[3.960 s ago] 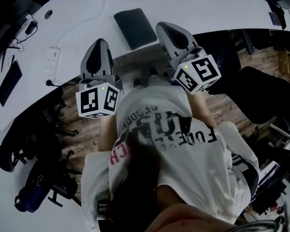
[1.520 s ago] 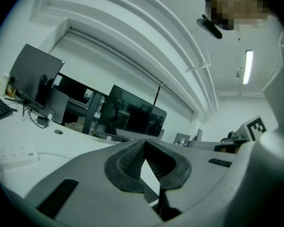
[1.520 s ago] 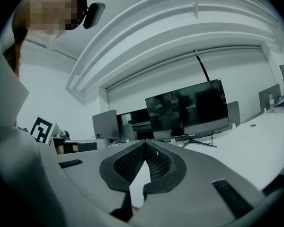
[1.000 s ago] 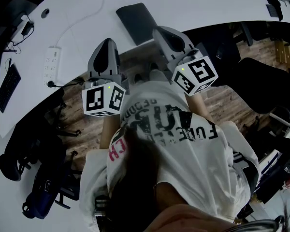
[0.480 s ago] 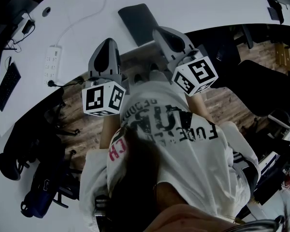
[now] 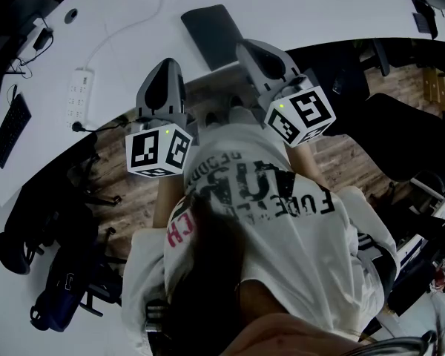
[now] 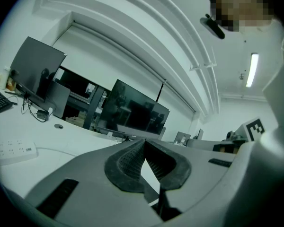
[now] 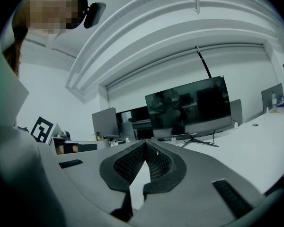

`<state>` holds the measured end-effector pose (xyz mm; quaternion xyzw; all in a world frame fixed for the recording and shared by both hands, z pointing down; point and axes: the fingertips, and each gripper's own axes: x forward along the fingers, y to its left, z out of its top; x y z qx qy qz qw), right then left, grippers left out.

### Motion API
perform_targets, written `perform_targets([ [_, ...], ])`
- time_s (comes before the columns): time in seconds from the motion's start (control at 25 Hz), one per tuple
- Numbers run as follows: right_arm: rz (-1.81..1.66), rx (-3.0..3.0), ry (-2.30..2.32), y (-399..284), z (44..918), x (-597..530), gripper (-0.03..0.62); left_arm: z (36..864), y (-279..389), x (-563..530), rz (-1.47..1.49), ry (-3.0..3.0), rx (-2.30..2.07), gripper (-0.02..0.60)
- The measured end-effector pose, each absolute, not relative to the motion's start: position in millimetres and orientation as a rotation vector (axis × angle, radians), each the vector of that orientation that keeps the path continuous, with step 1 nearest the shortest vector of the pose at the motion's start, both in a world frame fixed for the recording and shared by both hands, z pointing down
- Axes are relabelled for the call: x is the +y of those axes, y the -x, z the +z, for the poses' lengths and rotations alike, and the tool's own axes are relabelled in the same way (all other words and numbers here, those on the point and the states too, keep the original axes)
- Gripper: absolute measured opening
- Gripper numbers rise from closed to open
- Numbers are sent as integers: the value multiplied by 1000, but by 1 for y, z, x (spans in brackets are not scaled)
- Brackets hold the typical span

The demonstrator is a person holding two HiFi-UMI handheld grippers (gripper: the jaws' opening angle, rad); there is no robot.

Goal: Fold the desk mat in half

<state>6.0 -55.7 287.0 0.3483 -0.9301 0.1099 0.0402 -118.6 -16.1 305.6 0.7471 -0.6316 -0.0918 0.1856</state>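
Tongs of both hands are standing closed. The left tongs (image 7: pixel 143 144) are pressing ribbed pad against ribbed pad at the tips, with nothing lying between them. The right tongs (image 8: pixel 145 144) are doing the same, and neither pair is touching or holding anything. Both are pointing roughly level, out over the white bench (image 6: pixel 133 21), and are hovering at its near edge in front of the person's chest.

The desk mat (image 6: pixel 210 35), a dark rectangle, is lying flat and unfolded on the bench ahead of the tongs and roughly between their two lines of aim, so the fold is apparently not yet begun. Its long axis is running away from the person, slanting toward the far left in the head view, and its short near edge is lying close to the bench's edge.

The right tongs are sitting nearer: in the head view their tips are appearing just beside the mat's near right corner, while the left tongs are lying apart from its left side. Neither gripper view is showing the mat, each looking over it toward a monitor (image 8: pixel 189 108).

The coming move is probably calling for both pairs to open and dip to the near edge, one at each corner, before carrying that edge over to the far one. A power strip (image 6: pixel 79 87) is lying well apart on the left.
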Motion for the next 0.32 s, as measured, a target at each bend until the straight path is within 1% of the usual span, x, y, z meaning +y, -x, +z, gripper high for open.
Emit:
perform_targets([
  [0.32, 335, -2844, -1083, -22, 289, -63, -2, 309, 107, -22, -241, -2100, -1774, 3],
])
